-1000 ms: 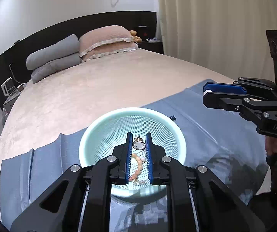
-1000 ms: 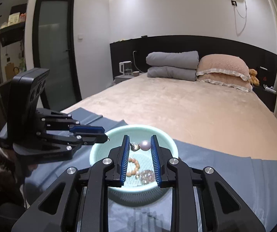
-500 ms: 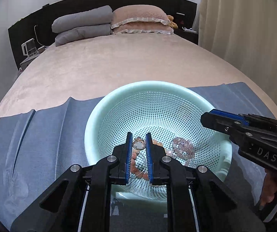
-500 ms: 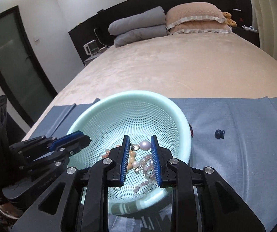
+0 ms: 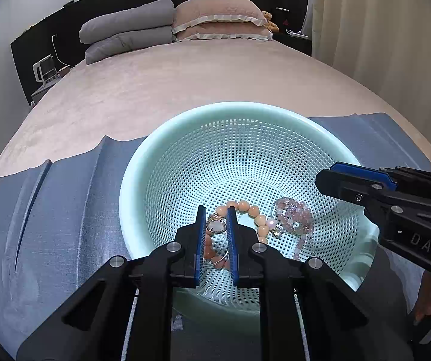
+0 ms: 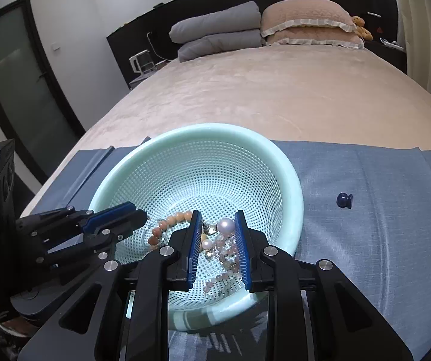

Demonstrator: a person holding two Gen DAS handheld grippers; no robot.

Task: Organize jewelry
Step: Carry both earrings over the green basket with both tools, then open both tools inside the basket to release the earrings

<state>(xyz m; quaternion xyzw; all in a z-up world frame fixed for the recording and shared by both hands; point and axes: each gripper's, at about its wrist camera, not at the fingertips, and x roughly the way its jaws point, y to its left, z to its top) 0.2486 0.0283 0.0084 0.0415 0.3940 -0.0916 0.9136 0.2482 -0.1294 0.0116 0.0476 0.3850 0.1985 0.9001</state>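
Note:
A mint perforated basket (image 5: 161, 147) (image 6: 287, 174) sits on a blue cloth (image 5: 59, 210) on the bed. In it lie a peach bead bracelet (image 5: 253, 210) (image 6: 167, 224) and a pink crystal bracelet (image 5: 293, 213) (image 6: 224, 252). My left gripper (image 5: 216, 225) is shut on a round gold-rimmed pendant (image 5: 216, 226) inside the basket. My right gripper (image 6: 217, 228) is shut on a pearl earring (image 6: 226, 226) above the basket's inside. The right gripper shows in the left wrist view (image 5: 344, 180), and the left gripper in the right wrist view (image 6: 125, 215).
A small dark blue knob-shaped piece (image 6: 344, 200) lies on the cloth right of the basket. Grey pillows (image 5: 128, 36) and pink pillows (image 5: 221, 18) are at the bed's head. A curtain (image 5: 380, 30) hangs at the right.
Both grippers have come lower and closer into the basket, each still holding its piece. The basket looms larger in both views.

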